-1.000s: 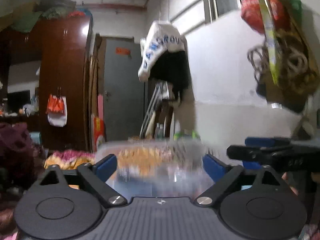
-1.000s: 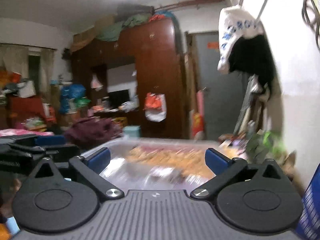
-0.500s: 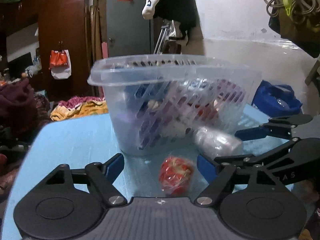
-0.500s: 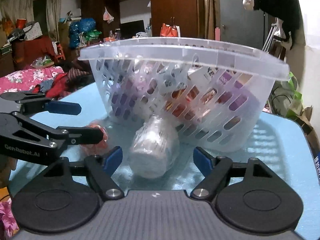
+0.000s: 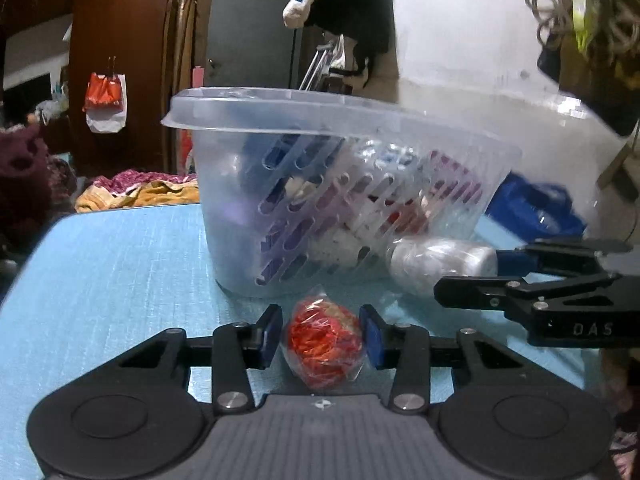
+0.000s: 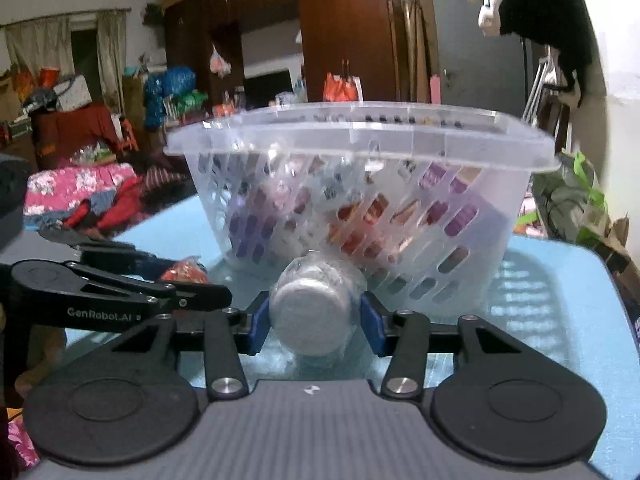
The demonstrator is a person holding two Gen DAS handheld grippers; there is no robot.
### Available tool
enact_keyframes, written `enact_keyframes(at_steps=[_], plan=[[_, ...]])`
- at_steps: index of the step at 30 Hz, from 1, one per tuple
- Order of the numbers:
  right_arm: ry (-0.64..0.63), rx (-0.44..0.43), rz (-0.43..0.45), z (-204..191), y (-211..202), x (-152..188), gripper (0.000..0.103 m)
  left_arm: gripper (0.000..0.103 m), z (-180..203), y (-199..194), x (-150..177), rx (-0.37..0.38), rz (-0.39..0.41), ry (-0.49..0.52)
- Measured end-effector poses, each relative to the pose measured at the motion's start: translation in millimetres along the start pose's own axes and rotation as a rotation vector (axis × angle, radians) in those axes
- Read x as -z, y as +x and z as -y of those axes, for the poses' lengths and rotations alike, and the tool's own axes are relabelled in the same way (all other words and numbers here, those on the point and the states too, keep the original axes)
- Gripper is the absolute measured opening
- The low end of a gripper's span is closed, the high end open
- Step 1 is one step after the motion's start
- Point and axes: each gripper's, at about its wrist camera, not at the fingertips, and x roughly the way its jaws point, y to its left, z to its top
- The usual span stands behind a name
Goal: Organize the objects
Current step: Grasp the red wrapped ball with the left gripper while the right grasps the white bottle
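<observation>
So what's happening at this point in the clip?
A person is tidying small items on a blue table beside a clear slotted basket that already holds several packets. The left gripper has its fingers closed on a red wrapped bundle. The right gripper has its fingers closed on a white plastic-wrapped jar, which lies on its side against the basket's base. Both items sit low at the table in front of the basket; neither is in it yet.
</observation>
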Motion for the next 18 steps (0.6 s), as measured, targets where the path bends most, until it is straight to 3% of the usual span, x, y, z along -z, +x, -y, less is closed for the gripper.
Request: enact_keyframes(at_steps=[18], plan=[[-0.021, -0.074, 0.218, -5, -21, -1, 0.05, 0.046, -1, -9, 3, 0.009, 0.077, -0.001]])
